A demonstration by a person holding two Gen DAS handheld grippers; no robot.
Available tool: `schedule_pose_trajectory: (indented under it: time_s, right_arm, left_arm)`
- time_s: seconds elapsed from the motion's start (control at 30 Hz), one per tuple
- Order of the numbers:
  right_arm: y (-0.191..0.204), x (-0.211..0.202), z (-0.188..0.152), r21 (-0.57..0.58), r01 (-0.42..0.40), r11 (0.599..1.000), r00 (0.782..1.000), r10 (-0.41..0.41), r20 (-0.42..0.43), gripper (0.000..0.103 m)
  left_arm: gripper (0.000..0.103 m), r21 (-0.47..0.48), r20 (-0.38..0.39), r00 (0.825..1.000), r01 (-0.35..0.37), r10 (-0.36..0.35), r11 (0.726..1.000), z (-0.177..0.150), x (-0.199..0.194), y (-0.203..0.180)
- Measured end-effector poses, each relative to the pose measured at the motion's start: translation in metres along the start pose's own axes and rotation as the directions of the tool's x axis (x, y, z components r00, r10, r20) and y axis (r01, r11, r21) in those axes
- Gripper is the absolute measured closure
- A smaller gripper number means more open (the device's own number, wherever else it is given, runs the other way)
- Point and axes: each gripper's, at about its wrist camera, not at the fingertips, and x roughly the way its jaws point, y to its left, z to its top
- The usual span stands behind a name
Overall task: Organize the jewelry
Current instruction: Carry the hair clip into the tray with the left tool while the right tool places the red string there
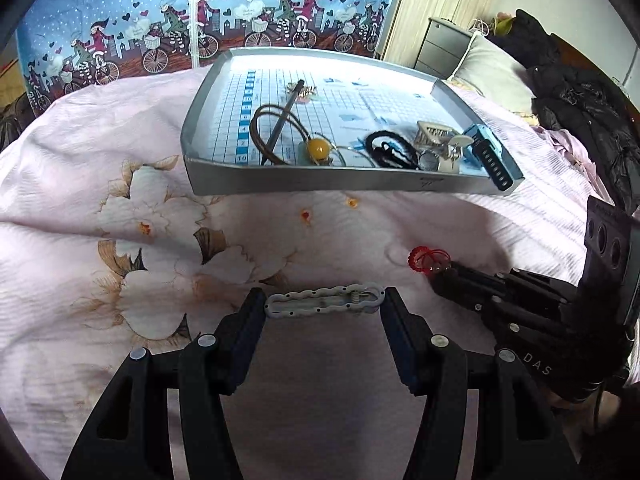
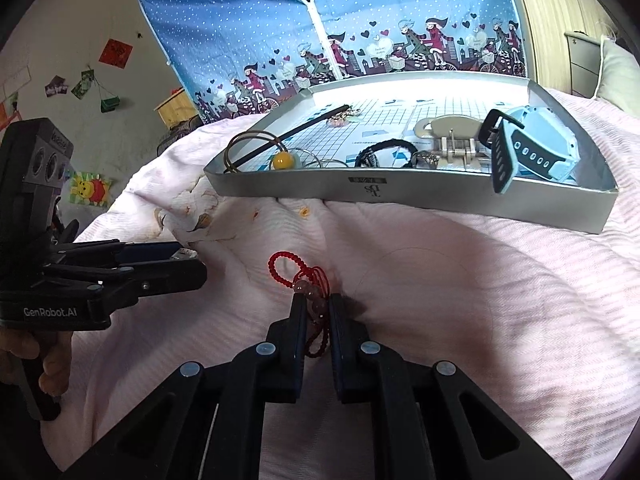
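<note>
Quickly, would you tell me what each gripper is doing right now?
Left gripper: closed on the white hair clip.
Right gripper: closed on the red beaded bracelet.

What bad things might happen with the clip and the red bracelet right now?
1. The left claw holds the white hair clip only by its ends, so it might pop out.
2. The red beaded bracelet dangles loose loops from the right claw; they might snag on the silver tray wall.
</note>
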Motion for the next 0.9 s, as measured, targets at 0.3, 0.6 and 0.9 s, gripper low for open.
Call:
schedule_pose_trajectory:
  time_s: [0.3, 0.6, 0.9]
  right_arm:
    - [-0.005, -0.013, 0.004, 0.031, -0.005, 0.999, 0.998, 0.003, 0.064, 0.092]
    - [-0.003, -0.028, 0.016, 0.012, 0.017, 1.000, 0.989, -0.019, 0.144, 0.093]
    - [-0.023, -0.042, 0.039, 0.024, 0.112, 0.993, 0.965, -0.115, 0.234, 0.093]
  left_arm:
    - [0.050, -0.014, 0.095, 0.995, 0.027, -0.026, 1.000, 0.011, -0.012, 0.001]
    - [0.050, -0.078, 0.254, 0.967, 0.006, 0.014, 0.997, 0.019, -0.031, 0.012]
    - [0.050, -0.153, 0.327, 0.943, -0.002, 0.053, 0.988, 0.050, -0.030, 0.014]
